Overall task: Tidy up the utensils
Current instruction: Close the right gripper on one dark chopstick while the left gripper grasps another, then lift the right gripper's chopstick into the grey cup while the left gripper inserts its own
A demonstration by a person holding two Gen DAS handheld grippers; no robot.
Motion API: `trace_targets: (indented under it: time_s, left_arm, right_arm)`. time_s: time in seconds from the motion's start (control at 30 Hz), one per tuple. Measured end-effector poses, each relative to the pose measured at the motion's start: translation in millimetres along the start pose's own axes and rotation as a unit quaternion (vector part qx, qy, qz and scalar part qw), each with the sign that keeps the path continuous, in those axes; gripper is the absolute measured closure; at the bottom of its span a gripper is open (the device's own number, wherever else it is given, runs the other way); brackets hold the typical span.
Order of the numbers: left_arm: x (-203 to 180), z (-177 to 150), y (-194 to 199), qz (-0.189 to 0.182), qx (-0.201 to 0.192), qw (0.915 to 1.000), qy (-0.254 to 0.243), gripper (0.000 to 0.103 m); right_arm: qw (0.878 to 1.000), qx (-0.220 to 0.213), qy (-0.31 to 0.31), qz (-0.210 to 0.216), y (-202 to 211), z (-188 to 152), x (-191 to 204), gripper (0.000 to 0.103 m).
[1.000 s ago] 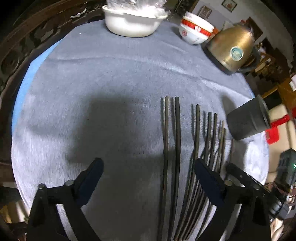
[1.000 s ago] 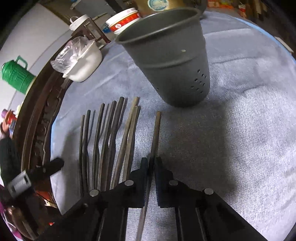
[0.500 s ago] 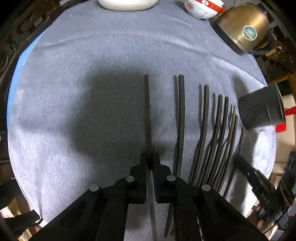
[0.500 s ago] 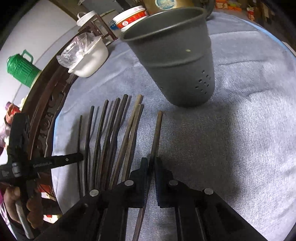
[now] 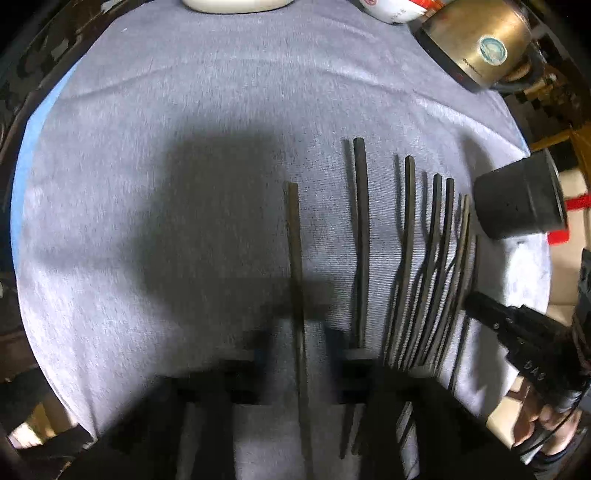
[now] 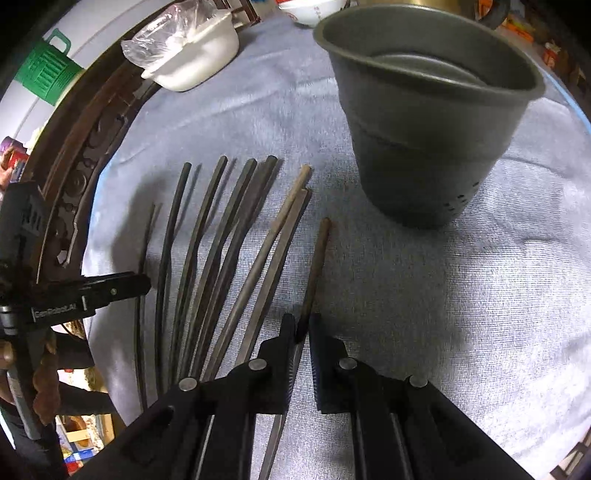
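Several dark chopsticks [image 5: 424,258] lie side by side on a grey cloth; they also show in the right wrist view [image 6: 221,251]. My left gripper [image 5: 297,347] is blurred, its jaws parted around one chopstick [image 5: 293,243] that lies apart to the left. My right gripper [image 6: 303,328] is shut on a brown chopstick [image 6: 317,254] at the row's right end, lifted toward the grey utensil cup [image 6: 428,122], which also shows in the left wrist view [image 5: 517,199].
A white bowl with plastic wrap [image 6: 192,55], a red-and-white bowl [image 5: 391,11] and a gold kettle [image 5: 476,40] stand at the far side. A carved wooden rim [image 6: 85,155] borders the cloth. A green jug [image 6: 48,70] stands beyond.
My left gripper, shut on the single chopstick half a second ago, has parted its jaws around it. My right gripper has lifted its chopstick closer to the cup.
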State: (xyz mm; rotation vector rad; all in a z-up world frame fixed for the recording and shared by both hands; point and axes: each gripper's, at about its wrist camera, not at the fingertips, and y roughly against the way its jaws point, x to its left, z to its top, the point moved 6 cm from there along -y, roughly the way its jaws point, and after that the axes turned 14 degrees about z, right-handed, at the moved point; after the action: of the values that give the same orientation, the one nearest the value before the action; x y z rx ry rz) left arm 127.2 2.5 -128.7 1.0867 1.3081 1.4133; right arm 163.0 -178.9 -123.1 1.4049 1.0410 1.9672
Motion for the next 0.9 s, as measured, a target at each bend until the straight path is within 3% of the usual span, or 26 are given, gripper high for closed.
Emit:
trace_targets:
  time_s: [0.1, 0.17, 0.3, 0.43, 0.6, 0.77, 0.87, 0.9]
  left_arm:
    - [-1.1, 1.5, 0.3, -0.021, 0.001, 0.9998, 0.003, 0.098]
    - [9.0, -6.0, 10.2, -0.032, -0.022, 0.9992, 0.012, 0.098]
    - [21.0, -21.5, 38.8, -0.061, -0.076, 0.9944, 0.04, 0.098]
    - [33.4, -22.1, 76.3, -0.057, -0.157, 0.9837, 0.067, 0.098]
    - [46.6, -27.1, 132.6, -0.057, -0.297, 0.9467, 0.11, 0.098]
    - [43.9, -32.8, 167.4, -0.025, -0.422, 0.8981, 0.12, 0.098]
    - [44.5, -39.0, 162.7, 0.008, -0.481, 0.8667, 0.131, 0.098]
    - [42.9, -39.5, 158.3, 0.016, -0.49, 0.8618, 0.131, 0.098]
  right_arm:
    - [1.0, 0.005, 0.008, -0.004, -0.1, 0.5, 2.7, 0.094]
    - [1.0, -0.005, 0.009, 0.002, 3.1, -3.1, 4.6, 0.096]
    - [0.997, -0.063, 0.015, 0.036, 21.6, -13.0, 18.0, 0.097]
    - [0.99, -0.132, 0.029, 0.047, 50.1, -17.6, 33.3, 0.097]
    - [0.965, -0.254, 0.07, 0.009, 101.1, -18.5, 56.1, 0.097]
    - [0.918, -0.375, 0.119, -0.052, 144.8, -26.8, 76.7, 0.097]
    - [0.895, -0.409, 0.149, -0.096, 151.2, -36.1, 78.7, 0.097]
    - [0.894, -0.409, 0.153, -0.101, 151.8, -35.0, 80.9, 0.097]
